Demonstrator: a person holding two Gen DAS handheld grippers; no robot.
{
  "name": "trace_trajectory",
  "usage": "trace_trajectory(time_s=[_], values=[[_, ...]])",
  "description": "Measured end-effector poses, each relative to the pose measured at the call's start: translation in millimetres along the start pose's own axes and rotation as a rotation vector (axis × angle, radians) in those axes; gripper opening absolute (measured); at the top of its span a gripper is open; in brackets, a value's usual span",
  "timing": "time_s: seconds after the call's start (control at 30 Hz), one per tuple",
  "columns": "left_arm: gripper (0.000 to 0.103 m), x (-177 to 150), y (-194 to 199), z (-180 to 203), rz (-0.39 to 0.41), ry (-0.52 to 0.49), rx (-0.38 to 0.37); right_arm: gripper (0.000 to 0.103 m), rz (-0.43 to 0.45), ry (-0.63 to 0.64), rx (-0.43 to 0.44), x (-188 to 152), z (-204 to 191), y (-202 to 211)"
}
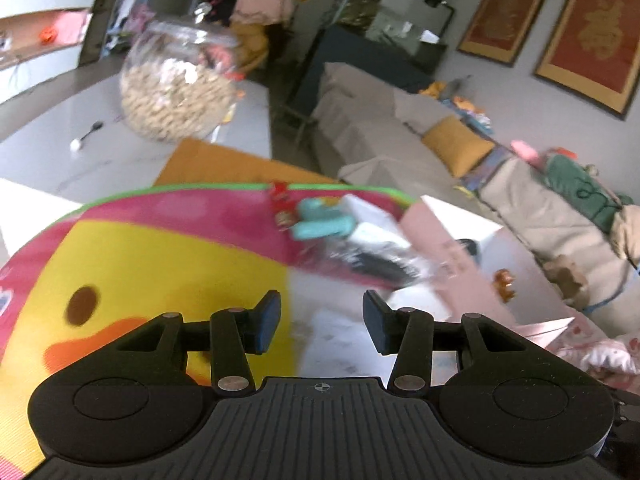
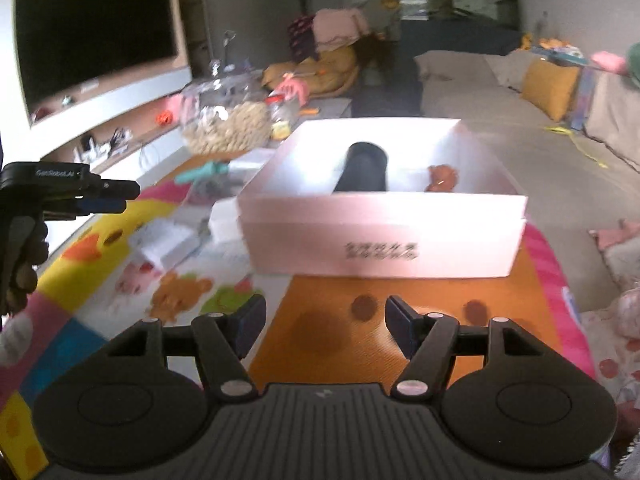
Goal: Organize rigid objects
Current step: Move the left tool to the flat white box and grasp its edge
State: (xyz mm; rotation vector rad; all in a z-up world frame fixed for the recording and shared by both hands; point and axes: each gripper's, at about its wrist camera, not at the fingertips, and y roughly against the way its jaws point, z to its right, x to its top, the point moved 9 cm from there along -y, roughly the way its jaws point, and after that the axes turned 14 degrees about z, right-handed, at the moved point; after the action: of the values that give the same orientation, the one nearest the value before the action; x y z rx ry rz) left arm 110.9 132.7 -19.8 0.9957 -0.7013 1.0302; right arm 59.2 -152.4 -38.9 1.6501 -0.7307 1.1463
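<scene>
A pale pink open box [image 2: 360, 216] stands on a colourful play mat [image 2: 320, 312]. A black cylinder [image 2: 366, 168] and a small brown object [image 2: 442, 178] lie inside it. My right gripper [image 2: 326, 328] hovers open over the mat just before the box, with nothing between its fingers. In the left wrist view my left gripper [image 1: 322, 322] is open and empty above the mat [image 1: 160, 264]. Ahead of it lie a teal object [image 1: 320, 222], white boxes [image 1: 368, 212] and a clear bag with something black [image 1: 372, 262]. The pink box [image 1: 436, 236] is to their right. The left gripper [image 2: 120, 198] also shows side-on at the left.
A glass jar of nuts [image 1: 176, 84] and a spoon [image 1: 86, 134] sit on the grey table [image 1: 48, 152] beyond the mat. Small white boxes [image 2: 164, 244] lie left of the pink box. An amber clip [image 1: 504, 282] lies beside the box. A sofa [image 1: 380, 136] with cushions runs along the right.
</scene>
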Motion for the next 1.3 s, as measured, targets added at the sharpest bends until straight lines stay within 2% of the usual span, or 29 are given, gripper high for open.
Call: trace_trajectory(time_s=[0.13, 0.27, 0.47, 0.57, 0.7, 0.9, 1.07, 1.1, 1.17, 1.3], values=[[0.050, -0.8, -7.2, -13.3, 0.007, 0.067, -0.017, 0.066, -0.034, 0.024, 0.001, -7.0, -5.8, -8.3], [0.050, -3.8, -21.7, -5.3, -0.010, 0.148, -0.077, 0.066, -0.040, 0.009, 0.002, -8.8, -2.1, -8.1], [0.050, -15.3, -38.4, 8.1, -0.073, 0.100, -0.099, 0.067, -0.045, -0.004, 0.008, -10.0, -0.1, -7.6], [0.049, -21.6, -29.4, 20.1, -0.089, 0.080, -0.159, 0.067, -0.043, -0.011, 0.011, -9.5, 0.7, -7.9], [0.050, -33.3, -4.3, 40.1, -0.101, -0.031, -0.224, 0.068, -0.046, -0.016, 0.014, -9.9, 1.3, -8.7], [0.050, -60.3, 32.7, 75.3, -0.106, -0.404, -0.237, 0.068, -0.047, -0.015, 0.015, -10.6, 0.6, -8.4], [0.052, -70.9, 51.6, 107.6, -0.032, -0.691, -0.258, 0.069, -0.048, -0.011, 0.013, -10.9, -0.2, -8.5], [0.052, -68.2, 52.3, 112.7, -0.013, -0.717, -0.268, 0.069, -0.049, -0.010, 0.012, -11.0, -0.3, -8.6], [0.053, -59.4, 48.0, 116.3, -0.003, -0.693, -0.276, 0.069, -0.049, -0.010, 0.012, -11.1, -0.9, -8.3], [0.053, -40.6, 13.7, 96.7, -0.050, -0.504, -0.240, 0.069, -0.048, -0.011, 0.012, -10.9, -0.7, -8.3]])
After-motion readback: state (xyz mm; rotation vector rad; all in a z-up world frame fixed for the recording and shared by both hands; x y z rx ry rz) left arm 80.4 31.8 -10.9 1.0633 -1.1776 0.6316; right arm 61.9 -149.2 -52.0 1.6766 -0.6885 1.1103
